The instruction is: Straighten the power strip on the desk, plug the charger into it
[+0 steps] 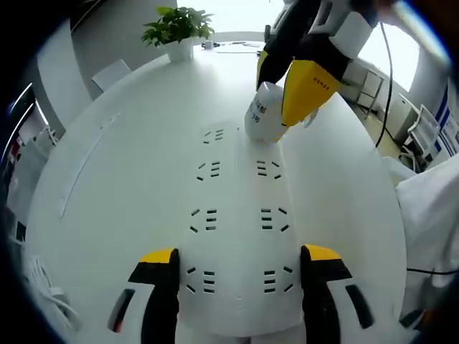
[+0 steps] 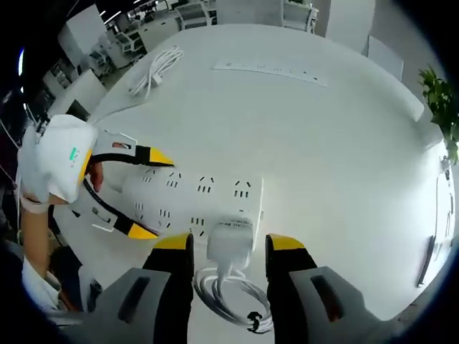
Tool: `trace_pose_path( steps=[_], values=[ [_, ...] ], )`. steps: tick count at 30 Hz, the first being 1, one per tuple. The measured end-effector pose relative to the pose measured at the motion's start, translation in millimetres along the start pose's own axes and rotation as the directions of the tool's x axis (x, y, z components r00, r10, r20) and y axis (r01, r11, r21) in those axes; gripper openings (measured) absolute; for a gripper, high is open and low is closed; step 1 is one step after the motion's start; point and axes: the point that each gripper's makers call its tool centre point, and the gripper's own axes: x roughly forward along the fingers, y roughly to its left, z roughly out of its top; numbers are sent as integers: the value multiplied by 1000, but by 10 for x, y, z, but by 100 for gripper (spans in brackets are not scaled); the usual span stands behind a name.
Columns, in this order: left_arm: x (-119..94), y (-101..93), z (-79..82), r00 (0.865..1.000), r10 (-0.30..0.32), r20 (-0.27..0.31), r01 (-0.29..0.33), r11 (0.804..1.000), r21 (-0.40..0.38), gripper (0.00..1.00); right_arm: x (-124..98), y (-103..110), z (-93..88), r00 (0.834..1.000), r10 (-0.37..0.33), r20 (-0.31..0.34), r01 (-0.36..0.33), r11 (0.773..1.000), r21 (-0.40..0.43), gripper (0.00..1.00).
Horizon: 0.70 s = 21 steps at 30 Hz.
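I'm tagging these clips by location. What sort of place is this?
Probably an open-plan office: a large white round desk bearing a white multi-socket power strip and a green potted plant, with rows of white desks and cabinets beyond.

Wide bare desk (image 2: 337, 136) lies open beyond the power strip (image 2: 193, 197), room to pass there. Near side is crowded: the charger (image 2: 229, 244) sits between the right gripper (image 2: 229, 247) jaws, its coiled cable (image 2: 229, 294) underneath (tight). Left gripper (image 2: 147, 193) straddles the strip's far end. A second strip (image 2: 269, 70) lies well apart.
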Motion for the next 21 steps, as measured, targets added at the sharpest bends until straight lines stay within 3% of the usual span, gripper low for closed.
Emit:
trace_pose_path(
  steps=[6, 8, 11, 21],
  values=[
    [-2, 2, 3, 1000, 1, 3, -1, 1000, -1, 69, 37, 2, -19, 1000, 7, -1, -7, 1000, -3, 40],
    [-3, 3, 2, 1000, 1, 2, -1, 1000, -1, 69, 61, -13, 69, 1000, 3, 11, -2, 1000, -19, 40],
    [-6, 4, 1, 1000, 1, 5, -1, 1000, -1, 69, 81, -21, 41, 1000, -7, -4, 6, 999, -33, 26],
    [-7, 13, -3, 1000, -1, -3, 1, 1000, 2, 69, 86, -16, 42, 998, -6, -56, 5, 1000, -20, 24]
  ],
)
